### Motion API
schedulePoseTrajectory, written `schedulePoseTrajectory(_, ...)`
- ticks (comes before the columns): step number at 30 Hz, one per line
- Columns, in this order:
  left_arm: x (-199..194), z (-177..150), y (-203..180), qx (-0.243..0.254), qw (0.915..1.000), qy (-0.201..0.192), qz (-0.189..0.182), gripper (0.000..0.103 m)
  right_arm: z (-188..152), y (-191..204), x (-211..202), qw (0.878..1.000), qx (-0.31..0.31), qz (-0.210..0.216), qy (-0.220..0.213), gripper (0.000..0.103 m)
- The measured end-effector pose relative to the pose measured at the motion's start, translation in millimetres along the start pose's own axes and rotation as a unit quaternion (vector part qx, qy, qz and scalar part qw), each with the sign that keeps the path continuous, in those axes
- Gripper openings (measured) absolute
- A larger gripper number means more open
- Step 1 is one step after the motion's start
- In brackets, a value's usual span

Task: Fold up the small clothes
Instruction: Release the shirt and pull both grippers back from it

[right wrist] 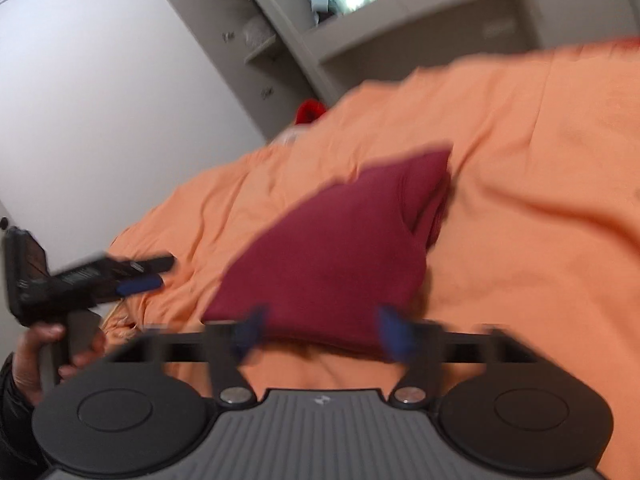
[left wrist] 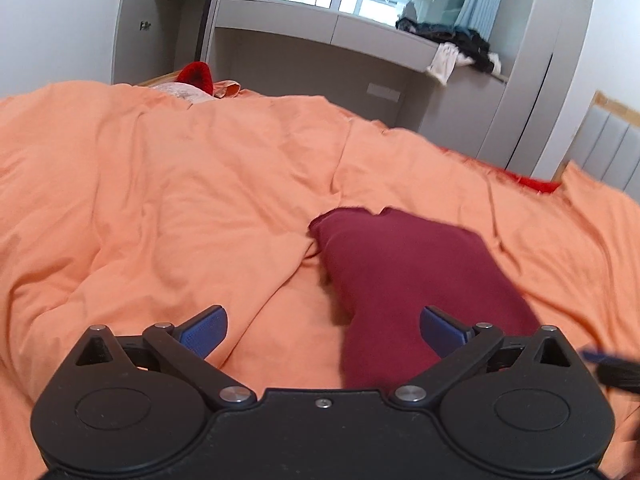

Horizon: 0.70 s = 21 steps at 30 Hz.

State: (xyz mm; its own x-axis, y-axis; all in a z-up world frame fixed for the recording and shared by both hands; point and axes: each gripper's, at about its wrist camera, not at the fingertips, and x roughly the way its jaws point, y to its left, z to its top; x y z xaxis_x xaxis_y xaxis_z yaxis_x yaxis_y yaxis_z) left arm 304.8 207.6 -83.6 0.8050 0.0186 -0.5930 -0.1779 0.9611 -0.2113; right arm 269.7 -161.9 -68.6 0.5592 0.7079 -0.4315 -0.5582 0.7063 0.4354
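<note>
Both claws spread wide over a folded dark-red cloth on the bed.

The left gripper (left wrist: 323, 334) is held with its jaws apart and empty; the right gripper (right wrist: 318, 332), blurred, is likewise spread, nothing pinched. The dark-red folded cotton garment (left wrist: 404, 276) is laid on the rumpled orange quilt (left wrist: 160, 184), its long axis running away from both claws. Its near edge is judged closest to the right gripper.
</note>
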Motion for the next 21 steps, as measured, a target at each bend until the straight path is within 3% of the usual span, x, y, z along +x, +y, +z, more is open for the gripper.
schedulePoseTrajectory(4,-6,-13,-12,0.021,0.9997,0.009,0.006,0.102,-4,51,-55,0.996,-0.074,-0.036,-0.013,0.103)
schedulePoseTrajectory(9,-27,-34,-35,0.034,0.9993,0.012,0.005,0.102,-10,80,-89,0.99,-0.101,-0.094,-0.014,0.103)
schedulePoseTrajectory(13,-56,-42,-54,0.05,0.9986,0.017,0.001,0.102,-11,83,-90,0.985,-0.112,-0.13,-0.005,0.103)
schedulePoseTrajectory(21,-107,-47,-83,0.093,0.9953,0.001,0.023,0.102,-5,66,-66,0.984,-0.1,-0.144,0.039,0.103)
